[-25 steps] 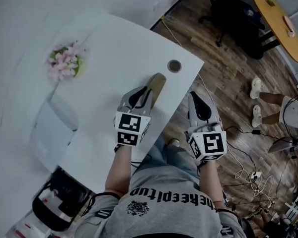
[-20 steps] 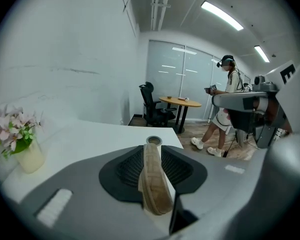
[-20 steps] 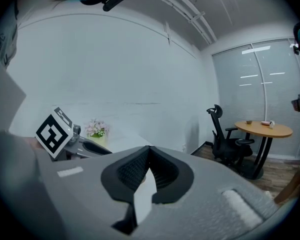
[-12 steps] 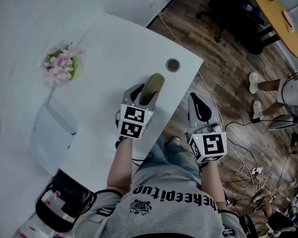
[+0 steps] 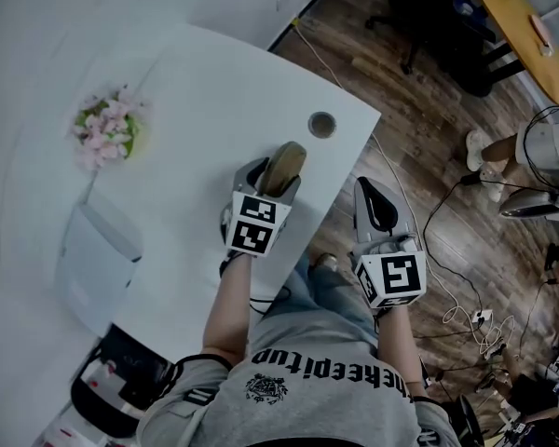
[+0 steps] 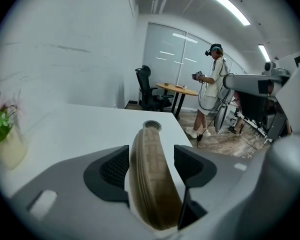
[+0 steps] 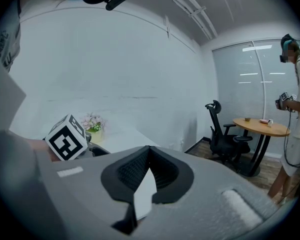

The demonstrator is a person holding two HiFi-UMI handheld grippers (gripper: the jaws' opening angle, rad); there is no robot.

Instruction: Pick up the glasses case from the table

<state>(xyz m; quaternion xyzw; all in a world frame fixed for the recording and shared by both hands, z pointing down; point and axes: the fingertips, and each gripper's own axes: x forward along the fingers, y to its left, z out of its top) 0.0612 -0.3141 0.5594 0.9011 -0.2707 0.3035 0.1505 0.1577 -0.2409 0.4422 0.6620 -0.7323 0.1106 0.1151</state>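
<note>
The tan woven glasses case point(image 6: 149, 184) stands on its narrow edge between the jaws of my left gripper point(image 6: 151, 156), its far end pointing toward the table's corner. Those jaws have just been opening. Thin gaps show between the case and both pads point(image 6: 114, 168), so nothing presses on it. From the head view the case point(image 5: 285, 163) pokes out past the left gripper point(image 5: 274, 177) on the white table point(image 5: 214, 91). My right gripper point(image 5: 370, 192) hovers off the table's near edge, above the floor. Its jaws meet at the tips in the right gripper view point(image 7: 149, 151) and hold nothing.
A round cable grommet point(image 5: 322, 124) sits just beyond the case. Pink flowers in a vase point(image 5: 104, 130) stand at the left, a white box point(image 5: 98, 259) near me, a black bag point(image 5: 121, 389) below it. Another person point(image 6: 212, 91), an office chair and a round wooden table point(image 5: 522, 26) are across the room.
My left gripper has sunk toward the table with the case, and its jaws have spread apart from it. The right gripper has stayed where it was.
</note>
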